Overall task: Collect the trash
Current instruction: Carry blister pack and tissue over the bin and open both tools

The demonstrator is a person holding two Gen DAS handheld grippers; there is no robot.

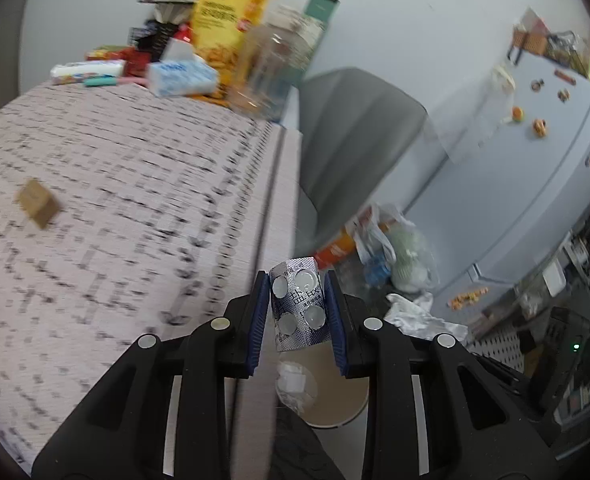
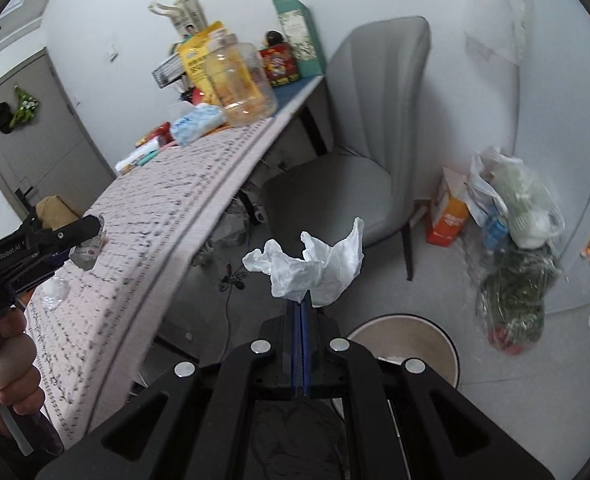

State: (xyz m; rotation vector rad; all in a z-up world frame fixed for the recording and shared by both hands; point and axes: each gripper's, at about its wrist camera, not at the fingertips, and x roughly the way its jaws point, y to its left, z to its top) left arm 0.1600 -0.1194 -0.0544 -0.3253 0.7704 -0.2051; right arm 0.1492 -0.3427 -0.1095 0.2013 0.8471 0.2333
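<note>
Left wrist view: the left gripper (image 1: 298,312) holds an empty silver blister pack (image 1: 299,306) pinched between its blue pads at a narrow setting, the foil bowed into a curve. The pack's long axis runs roughly along the fingers, its far end pointing up and away from the camera. It hangs just past the edge of the table (image 1: 135,208), above the open bin (image 1: 327,396) on the floor, which already has white scraps inside. A small cardboard box (image 1: 37,202) lies on the cloth, well apart.

Right wrist view: the right gripper (image 2: 301,304) is fully closed on a crumpled white tissue (image 2: 311,266), which blooms upward and forward off the fingertips with no clear long axis. The bin (image 2: 405,344) sits low right, just beside the gripper.

Judged from this, the step in hand is carrying both pieces to the bin. Next, each gripper needs centring over the rim, then opening so the trash drops in
</note>
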